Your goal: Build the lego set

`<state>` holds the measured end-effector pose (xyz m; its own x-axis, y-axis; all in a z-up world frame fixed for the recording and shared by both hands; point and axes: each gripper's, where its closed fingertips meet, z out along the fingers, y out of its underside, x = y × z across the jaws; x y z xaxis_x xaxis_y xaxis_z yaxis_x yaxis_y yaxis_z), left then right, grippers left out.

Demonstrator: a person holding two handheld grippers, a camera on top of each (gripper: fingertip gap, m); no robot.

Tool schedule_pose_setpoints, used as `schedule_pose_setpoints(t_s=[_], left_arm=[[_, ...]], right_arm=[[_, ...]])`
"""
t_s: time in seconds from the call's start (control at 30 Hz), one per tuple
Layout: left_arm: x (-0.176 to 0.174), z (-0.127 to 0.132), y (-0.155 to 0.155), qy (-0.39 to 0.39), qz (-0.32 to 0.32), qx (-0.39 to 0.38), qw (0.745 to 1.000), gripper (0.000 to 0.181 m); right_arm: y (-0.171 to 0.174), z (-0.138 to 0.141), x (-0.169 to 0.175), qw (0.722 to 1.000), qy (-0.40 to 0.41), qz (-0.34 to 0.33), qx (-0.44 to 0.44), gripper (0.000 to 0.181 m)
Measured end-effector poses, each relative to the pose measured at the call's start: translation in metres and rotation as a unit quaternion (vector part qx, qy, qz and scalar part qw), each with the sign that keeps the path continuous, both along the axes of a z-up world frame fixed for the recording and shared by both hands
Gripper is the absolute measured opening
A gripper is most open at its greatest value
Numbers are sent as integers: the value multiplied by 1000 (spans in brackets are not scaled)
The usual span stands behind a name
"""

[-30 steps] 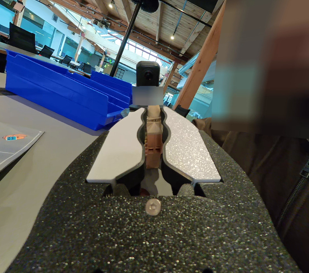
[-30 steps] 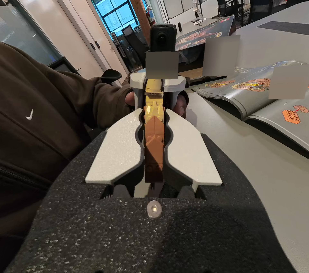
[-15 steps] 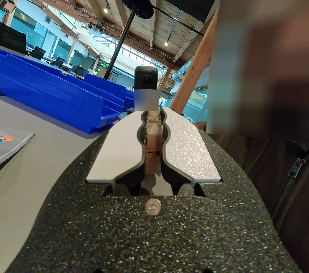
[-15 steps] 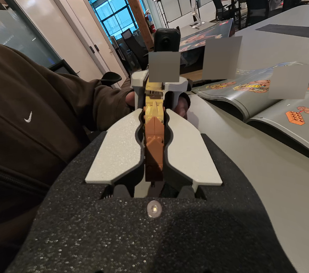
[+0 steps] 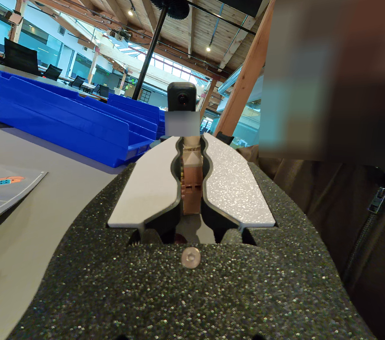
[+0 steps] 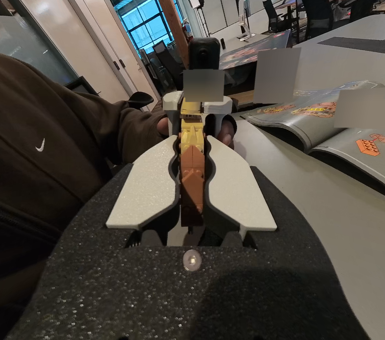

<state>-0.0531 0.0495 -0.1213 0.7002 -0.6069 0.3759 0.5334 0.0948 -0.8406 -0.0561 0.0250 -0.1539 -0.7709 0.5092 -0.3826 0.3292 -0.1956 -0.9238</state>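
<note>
Claws [image 5: 191, 142] [image 6: 192, 138] nose-to-nose around lego model [image 6: 192, 165]

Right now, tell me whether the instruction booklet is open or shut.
Open: the instruction booklet lies spread on the table, pages showing either side of its fold.

A small white stitched logo [image 6: 40, 145] sits on the brown jacket [image 6: 68, 121]. The open booklet [image 6: 325, 134] shows brick drawings. Its print is too small to read.

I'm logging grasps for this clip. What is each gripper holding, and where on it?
Both are shut on one lego assembly, held off the table. The right gripper pinches its brown end, the left gripper facing it grips the yellow end.
</note>
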Motion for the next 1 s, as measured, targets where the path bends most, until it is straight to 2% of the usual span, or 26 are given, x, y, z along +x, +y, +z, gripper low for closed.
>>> schedule_pose_setpoints(t_s=[0.3,0.53,0.8,1.0], left_arm=[[-3,-2,0,-8,11,-13,1000,16],[-21,-2,-1,-33,33,-22,999,16],[-33,-3,2,-68,36,-30,997,16],[-41,-3,1,-96,36,-31,994,16]], right_arm=[[3,-5,-4,1000,-6,-9,4,21],[12,-16,-11,999,-26,-28,28,21],[36,-24,-21,996,-67,-55,17,21],[38,-29,-24,995,-84,-55,18,21]])
